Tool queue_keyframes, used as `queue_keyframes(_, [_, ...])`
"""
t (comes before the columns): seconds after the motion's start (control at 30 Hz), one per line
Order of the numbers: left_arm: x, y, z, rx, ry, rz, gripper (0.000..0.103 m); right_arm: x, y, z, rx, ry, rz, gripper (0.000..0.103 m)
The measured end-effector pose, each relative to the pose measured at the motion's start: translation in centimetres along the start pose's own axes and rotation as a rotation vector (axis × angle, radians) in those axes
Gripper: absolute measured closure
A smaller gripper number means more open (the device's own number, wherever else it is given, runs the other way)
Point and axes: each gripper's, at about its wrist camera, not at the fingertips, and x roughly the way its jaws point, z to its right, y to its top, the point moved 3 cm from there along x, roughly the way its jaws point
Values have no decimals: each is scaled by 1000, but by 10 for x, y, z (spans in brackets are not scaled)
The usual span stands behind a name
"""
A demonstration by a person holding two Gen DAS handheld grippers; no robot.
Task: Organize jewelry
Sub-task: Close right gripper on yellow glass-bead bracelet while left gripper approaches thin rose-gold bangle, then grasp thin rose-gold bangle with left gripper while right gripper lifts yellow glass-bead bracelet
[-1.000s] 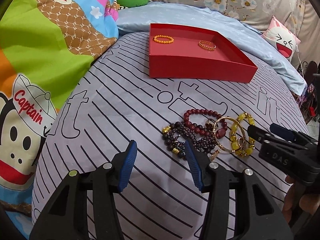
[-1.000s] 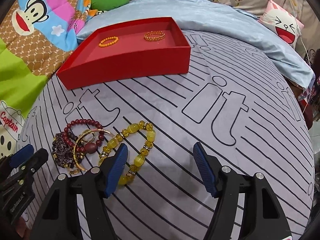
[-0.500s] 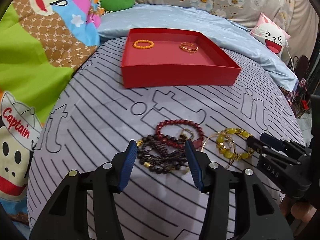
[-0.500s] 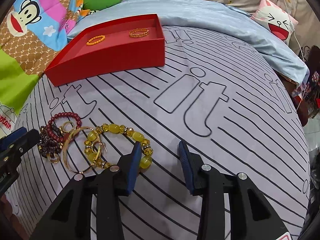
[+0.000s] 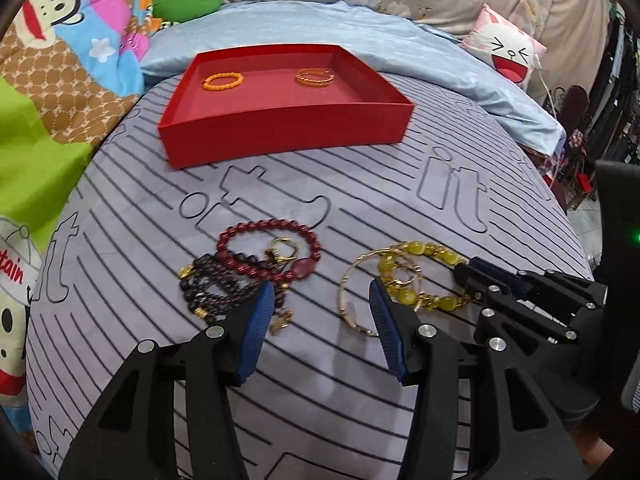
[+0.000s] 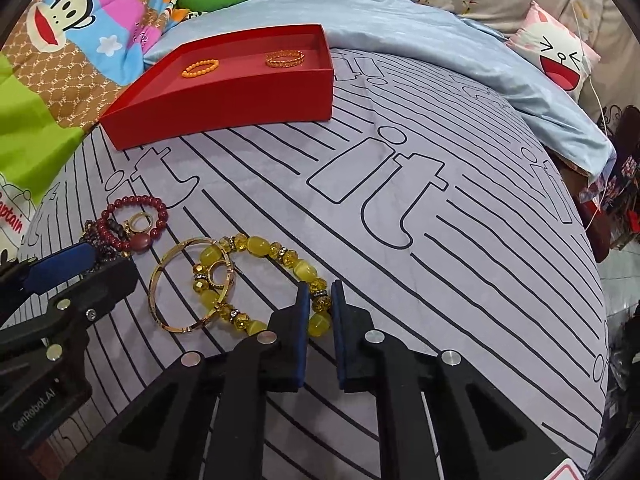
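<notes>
A red tray (image 5: 280,136) (image 6: 224,92) at the back holds an orange bead bracelet (image 5: 222,80) (image 6: 200,68) and a gold band (image 5: 314,77) (image 6: 285,58). My right gripper (image 6: 320,308) (image 5: 466,274) is shut on the yellow bead bracelet (image 6: 256,248) (image 5: 424,250), which lies on the bed tangled with a gold bangle (image 6: 160,280) (image 5: 348,292). My left gripper (image 5: 320,312) (image 6: 60,264) is open and empty, low over the bed between the yellow pile and a dark red bead bracelet (image 5: 272,226) (image 6: 136,202) with dark purple beads (image 5: 212,284).
The jewelry lies on a grey striped sheet (image 6: 400,200). A light blue pillow (image 5: 320,24) lies behind the tray. A cartoon monkey blanket (image 5: 60,60) lies at left and a pink cushion (image 5: 508,52) at right. The bed drops off at the right edge.
My right gripper has closed from wide open onto the yellow bead bracelet. The left gripper has shifted right, so the dark beads now lie left of it.
</notes>
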Motion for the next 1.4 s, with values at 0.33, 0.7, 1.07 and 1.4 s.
queue_keyframes(0.33, [26,-7,15,20,-23,-54,59,-3,-5,16,71,44,-31,94])
queue_keyframes(0.7, [28,-6,18,51,-34,-42,101,-3,-6,14,61,50,-31,94])
queue_keyframes(1.07, [4,3,9,18,-61,-29,100,-18,1,13,76,86,-15,94])
queue_keyframes(1.4, [-21,39,-11,-14,-70,6,100,-51,41,1,61,143,65,94])
